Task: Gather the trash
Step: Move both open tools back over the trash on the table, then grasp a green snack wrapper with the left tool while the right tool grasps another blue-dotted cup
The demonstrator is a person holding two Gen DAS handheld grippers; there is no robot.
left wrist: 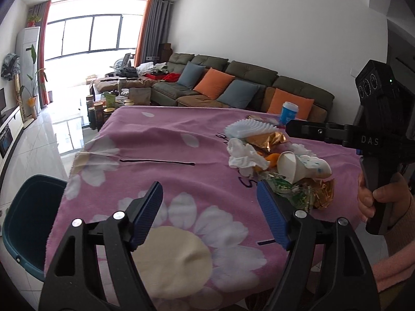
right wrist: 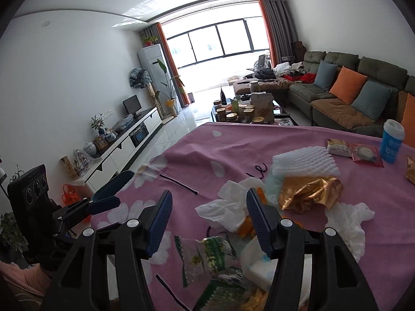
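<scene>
Left of the left gripper [left wrist: 210,216], whose fingers stood apart and empty, a teal bin [left wrist: 28,223] waited beside the pink-covered surface [left wrist: 160,142], nothing visible inside it. Ahead and right of those fingers lay the trash pile [left wrist: 275,160], uncollected: crumpled tissue [left wrist: 243,155], white foam netting [left wrist: 249,128], gold foil [right wrist: 308,191] and a crushed paper cup [left wrist: 293,165]. The right gripper [right wrist: 208,223] hovered over that heap, fingers also spread and gripping nothing, a green-printed wrapper [right wrist: 207,259] just below them. By that evidence, collection had barely begun.
</scene>
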